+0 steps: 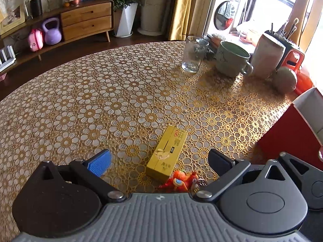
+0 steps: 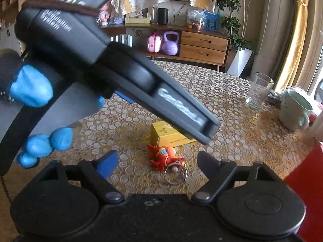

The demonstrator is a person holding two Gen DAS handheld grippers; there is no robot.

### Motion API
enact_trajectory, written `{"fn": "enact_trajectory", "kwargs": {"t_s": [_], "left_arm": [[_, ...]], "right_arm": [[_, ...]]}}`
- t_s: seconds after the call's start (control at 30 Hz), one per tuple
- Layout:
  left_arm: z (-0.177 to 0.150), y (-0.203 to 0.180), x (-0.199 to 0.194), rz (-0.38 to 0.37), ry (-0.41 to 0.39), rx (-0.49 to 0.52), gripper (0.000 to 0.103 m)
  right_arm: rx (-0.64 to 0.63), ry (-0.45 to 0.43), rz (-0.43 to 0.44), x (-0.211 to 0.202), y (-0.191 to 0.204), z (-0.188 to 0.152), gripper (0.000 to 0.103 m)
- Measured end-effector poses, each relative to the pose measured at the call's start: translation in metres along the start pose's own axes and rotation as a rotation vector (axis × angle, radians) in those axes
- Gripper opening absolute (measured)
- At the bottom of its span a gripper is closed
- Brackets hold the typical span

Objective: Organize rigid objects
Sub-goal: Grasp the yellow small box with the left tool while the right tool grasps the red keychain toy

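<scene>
On the table (image 1: 80,100), a red bin (image 1: 290,133) sits at the left gripper's three o'clock. The yellow box (image 1: 166,153) lies just ahead of the left gripper (image 1: 159,161), between its wide-spread fingers, long axis running from six toward one o'clock. I'd say that hand is nearer the box. The right gripper (image 2: 157,163), also spread wide and empty, points at the red keychain toy (image 2: 165,157) at its twelve o'clock, which lies touching or just beside the box's near end.
</scene>
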State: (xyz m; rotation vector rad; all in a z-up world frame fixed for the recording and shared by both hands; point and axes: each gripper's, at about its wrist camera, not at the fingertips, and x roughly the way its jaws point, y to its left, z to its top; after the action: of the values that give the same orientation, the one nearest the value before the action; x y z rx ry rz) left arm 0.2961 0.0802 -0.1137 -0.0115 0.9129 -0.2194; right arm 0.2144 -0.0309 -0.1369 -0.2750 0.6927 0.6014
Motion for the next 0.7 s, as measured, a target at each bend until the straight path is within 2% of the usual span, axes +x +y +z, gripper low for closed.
{"fn": "enact_trajectory", "kwargs": {"t_s": [0.17,0.47,0.57,0.63,0.7], "left_arm": [[0.003,0.003,0.020,0.009,0.016,-0.009,0.103],[0.003,-0.002,0.040,0.010,0.026,0.029,0.101],[0.004,-0.002,0.046,0.009,0.035,0.027,0.091],[0.004,-0.002,0.048,0.003,0.045,0.024,0.071],[0.003,-0.002,0.050,0.009,0.047,0.025,0.065]], "right_arm": [[0.042,0.015,0.014,0.015,-0.005,0.002,0.072],[0.041,0.041,0.024,0.029,-0.010,-0.005,0.061],[0.044,0.059,0.018,0.033,-0.010,-0.005,0.058],[0.055,0.064,0.015,0.034,-0.012,-0.004,0.056],[0.057,0.067,0.012,0.033,-0.012,-0.004,0.053]]}}
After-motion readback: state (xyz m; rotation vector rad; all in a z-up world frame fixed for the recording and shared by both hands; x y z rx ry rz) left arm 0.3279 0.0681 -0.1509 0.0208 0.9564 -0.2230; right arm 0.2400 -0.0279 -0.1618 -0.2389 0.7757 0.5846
